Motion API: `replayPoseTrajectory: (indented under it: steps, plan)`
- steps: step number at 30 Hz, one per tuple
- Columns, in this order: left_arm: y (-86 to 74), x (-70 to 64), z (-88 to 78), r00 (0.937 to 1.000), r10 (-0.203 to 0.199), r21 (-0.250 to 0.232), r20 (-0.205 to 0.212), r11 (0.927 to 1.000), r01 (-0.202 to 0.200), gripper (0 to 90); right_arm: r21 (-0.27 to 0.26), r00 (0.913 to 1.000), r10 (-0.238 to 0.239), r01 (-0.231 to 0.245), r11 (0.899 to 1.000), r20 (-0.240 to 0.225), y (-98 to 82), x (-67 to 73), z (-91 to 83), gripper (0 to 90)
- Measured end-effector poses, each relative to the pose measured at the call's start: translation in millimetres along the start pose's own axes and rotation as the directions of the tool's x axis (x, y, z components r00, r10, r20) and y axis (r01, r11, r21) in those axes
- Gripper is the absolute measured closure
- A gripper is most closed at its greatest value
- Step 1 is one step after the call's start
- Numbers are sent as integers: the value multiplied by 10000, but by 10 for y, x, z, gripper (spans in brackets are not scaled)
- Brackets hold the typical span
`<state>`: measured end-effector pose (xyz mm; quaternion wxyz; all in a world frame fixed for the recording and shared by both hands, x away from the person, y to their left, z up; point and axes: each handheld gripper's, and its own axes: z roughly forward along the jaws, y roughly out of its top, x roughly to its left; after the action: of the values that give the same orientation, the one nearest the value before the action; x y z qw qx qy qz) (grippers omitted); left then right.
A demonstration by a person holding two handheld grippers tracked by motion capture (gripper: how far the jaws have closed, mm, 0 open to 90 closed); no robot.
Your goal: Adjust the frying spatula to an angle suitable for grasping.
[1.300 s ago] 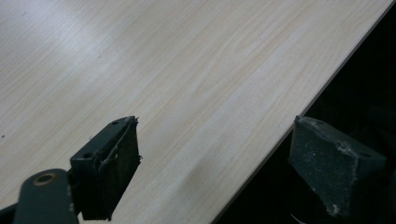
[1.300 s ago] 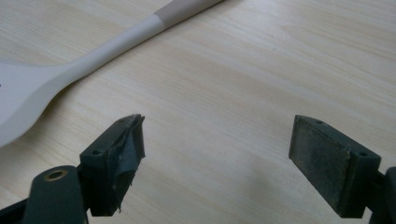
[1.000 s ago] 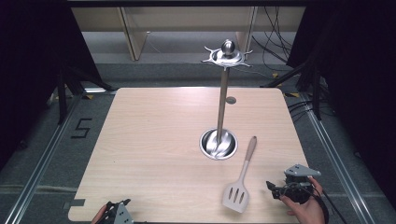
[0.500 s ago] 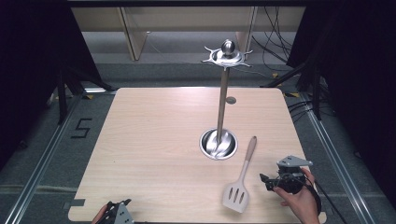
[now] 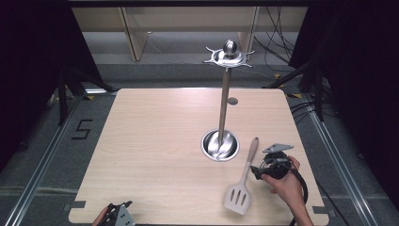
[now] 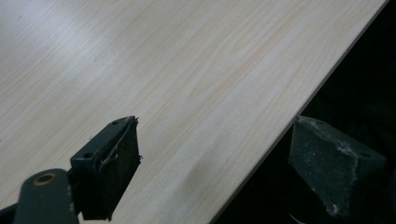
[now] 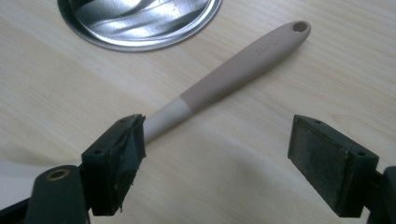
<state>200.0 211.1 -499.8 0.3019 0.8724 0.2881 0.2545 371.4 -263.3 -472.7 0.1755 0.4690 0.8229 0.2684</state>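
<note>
Spatula (image 5: 243,181) is being seen lying flat on the table (image 5: 155,155), lower right of the high view, slotted head toward the bottom edge, handle running up toward the round steel base of the utensil stand (image 5: 224,106). In the right gripper view the spatula (image 7: 233,77) head is being cut off behind the left jaw; only the pale neck and tan handle with its hanging hole are being shown, and the embossed lettering is too small to read. Stand base (image 7: 140,21) is being cropped by the top edge there.

Right gripper (image 5: 258,171) is being held in a hand (image 5: 286,186) just right of the handle, jaws spread wide, nothing between them; whether a jaw is touching the spatula cannot be told. Right gripper (image 7: 215,163) is being shown with bare wood in its gap.

Left gripper (image 5: 115,215) is being cropped by the bottom edge of the high view at lower left. Left gripper (image 6: 215,172) jaws are being held well apart, straddling the table's near edge, one over wood, one over darkness.

Left and centre of the table are being left bare.
</note>
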Motion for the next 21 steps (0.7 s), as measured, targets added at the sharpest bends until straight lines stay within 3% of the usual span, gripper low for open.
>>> replayPoseTrajectory:
  steps: [1,4,6,7,9,10,12,14,16,18,21]
  plan:
    - [0,0,0,10000,0,0,0,10000,0,153,131,9998,176,-175,9998,-25,37,6,22,209]
    - [2,6,-4,9999,117,99,58,9999,-118,153,362,10000,66,-64,9993,-62,101,-7,78,210]
    - [3,4,-5,9999,120,77,60,9999,-120,153,520,9997,250,-247,9983,-51,155,-5,140,203]
    - [1,4,-5,9999,124,84,54,9999,-125,153,874,9988,487,-479,9950,-75,206,23,191,204]
    - [0,6,-3,9999,105,85,55,9999,-105,153,942,9989,454,-440,9946,-129,227,17,224,203]
    - [1,4,-2,9999,94,74,55,9999,-95,153,911,9997,194,-182,9957,-131,262,-1,291,203]
    - [6,5,-22,9997,111,64,224,9999,-113,153,881,9995,284,-271,9957,-137,278,7,319,204]
    - [5,-8,-20,9999,-57,-56,138,10000,58,153,1073,9997,252,-248,9939,-29,306,21,368,209]
    - [3,-1,-20,9995,129,4,277,9999,-129,153,1435,9996,281,-286,9892,56,324,34,403,213]
    - [-2,-9,-17,9995,109,-41,311,9999,-108,153,1657,9976,678,-687,9838,111,332,61,426,239]
    - [1,-7,-17,9995,179,-62,263,9998,-177,153,1766,9969,782,-785,9812,83,325,52,465,236]
